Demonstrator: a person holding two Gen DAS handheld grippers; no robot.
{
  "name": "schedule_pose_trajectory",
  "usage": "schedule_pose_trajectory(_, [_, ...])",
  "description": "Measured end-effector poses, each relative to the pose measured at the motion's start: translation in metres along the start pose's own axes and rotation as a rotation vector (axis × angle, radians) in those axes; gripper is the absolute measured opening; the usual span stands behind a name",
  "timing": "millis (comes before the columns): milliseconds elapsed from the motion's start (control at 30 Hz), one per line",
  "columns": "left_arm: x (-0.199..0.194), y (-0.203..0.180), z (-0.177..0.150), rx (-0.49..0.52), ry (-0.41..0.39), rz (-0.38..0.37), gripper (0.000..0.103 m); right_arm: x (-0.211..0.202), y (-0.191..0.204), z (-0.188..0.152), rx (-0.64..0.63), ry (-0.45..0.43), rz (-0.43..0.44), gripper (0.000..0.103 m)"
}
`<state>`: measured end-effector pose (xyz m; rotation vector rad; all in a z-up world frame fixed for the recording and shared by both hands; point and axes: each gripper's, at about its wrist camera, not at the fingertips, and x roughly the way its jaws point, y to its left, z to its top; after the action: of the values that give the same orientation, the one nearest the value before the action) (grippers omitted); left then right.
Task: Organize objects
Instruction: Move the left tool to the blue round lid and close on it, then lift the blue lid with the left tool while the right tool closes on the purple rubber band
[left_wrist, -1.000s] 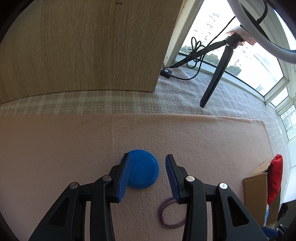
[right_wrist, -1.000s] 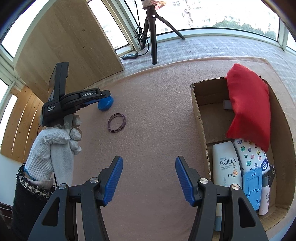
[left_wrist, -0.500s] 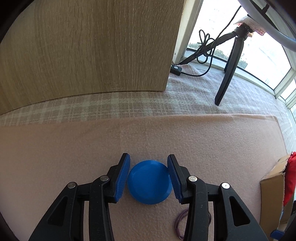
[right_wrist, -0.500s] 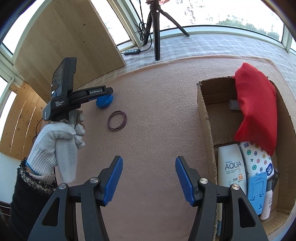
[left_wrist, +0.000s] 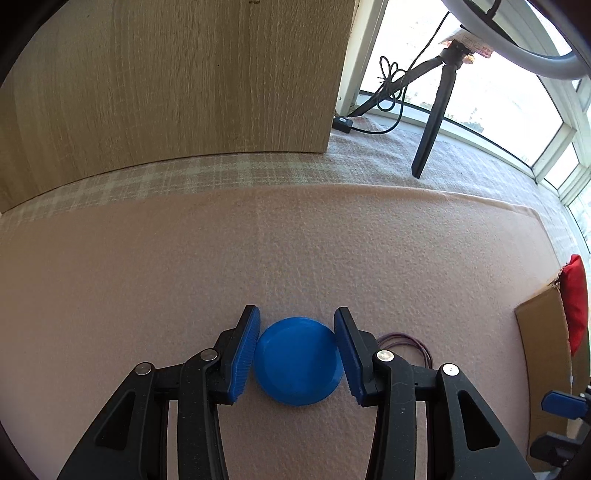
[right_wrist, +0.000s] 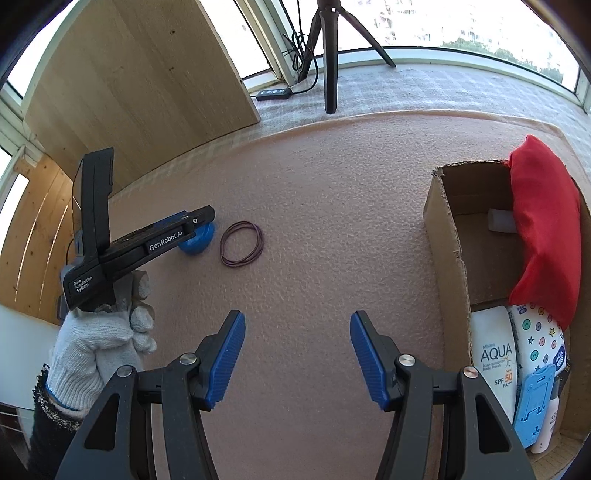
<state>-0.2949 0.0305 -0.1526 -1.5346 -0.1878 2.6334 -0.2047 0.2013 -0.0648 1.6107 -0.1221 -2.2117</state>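
Observation:
A round blue disc (left_wrist: 297, 360) lies flat on the pink mat (left_wrist: 295, 251), and my left gripper (left_wrist: 296, 321) straddles it. Both blue pads sit right at its rim with no clear gap; a firm grip does not show. The right wrist view shows that left gripper (right_wrist: 201, 221) tilted down over the blue disc (right_wrist: 197, 240), held by a white-gloved hand (right_wrist: 99, 332). A purple rubber band (right_wrist: 261, 242) lies just right of the disc. My right gripper (right_wrist: 297, 321) hovers open over bare mat, holding nothing.
A cardboard box (right_wrist: 443, 236) stands at the right with a red pouch (right_wrist: 543, 236), a sunscreen tube (right_wrist: 493, 354), a blue stand (right_wrist: 532, 402) and other bottles. A wooden panel (left_wrist: 166, 81) and a tripod (left_wrist: 432, 125) stand behind the mat.
My left gripper shifted right and forward until the blue disc sat between its pads. The finger spacing stayed about the same. The right gripper drifted slightly.

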Motion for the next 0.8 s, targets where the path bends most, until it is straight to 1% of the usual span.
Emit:
schedule_pose_trajectory(233, [-0.023,0.008,-0.039,0.017,0.01,-0.04,0.045,0.027,0.014,0.013,-0.026,0.026,-0.006,0.055])
schedule_pose_trajectory(367, [-0.037,0.011,-0.056,0.025,0.016,-0.044,0.045,0.036,0.021,0.02,-0.051,0.029,-0.02,0.055])
schedule_pose_trajectory(667, [-0.055,0.021,-0.082,0.012,0.019,-0.06,0.046,0.05,0.03,0.032,-0.084,0.025,-0.039,0.055])
schedule_pose_trajectory(800, [-0.067,0.025,-0.099,0.002,0.018,-0.073,0.046,0.058,0.032,0.04,-0.111,0.017,-0.069,0.055])
